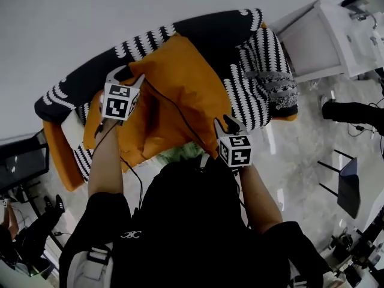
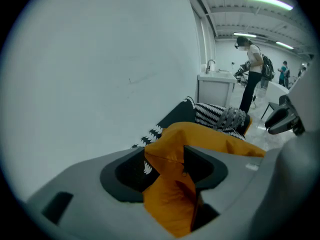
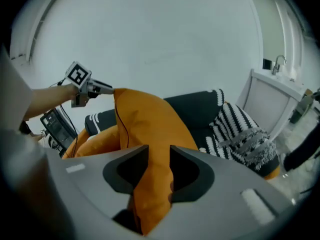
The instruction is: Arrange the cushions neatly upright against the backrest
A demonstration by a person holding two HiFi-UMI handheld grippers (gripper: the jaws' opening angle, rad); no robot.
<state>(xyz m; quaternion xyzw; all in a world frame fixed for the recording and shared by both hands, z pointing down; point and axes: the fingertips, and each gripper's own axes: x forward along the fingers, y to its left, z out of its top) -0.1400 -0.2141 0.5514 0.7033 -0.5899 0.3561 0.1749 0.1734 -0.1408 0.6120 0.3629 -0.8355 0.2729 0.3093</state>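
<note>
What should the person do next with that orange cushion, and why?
Probably draw both grippers back off the cushion: it seems to stand against the backrest, and the left gripper and right gripper have their jaws apart, with its fabric between them.

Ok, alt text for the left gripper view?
The edge of an orange cushion lies between the parted jaws of the left gripper, against one jaw with a gap at the other. Behind are a black sofa backrest, a striped cushion, and a person near a sink.
</note>
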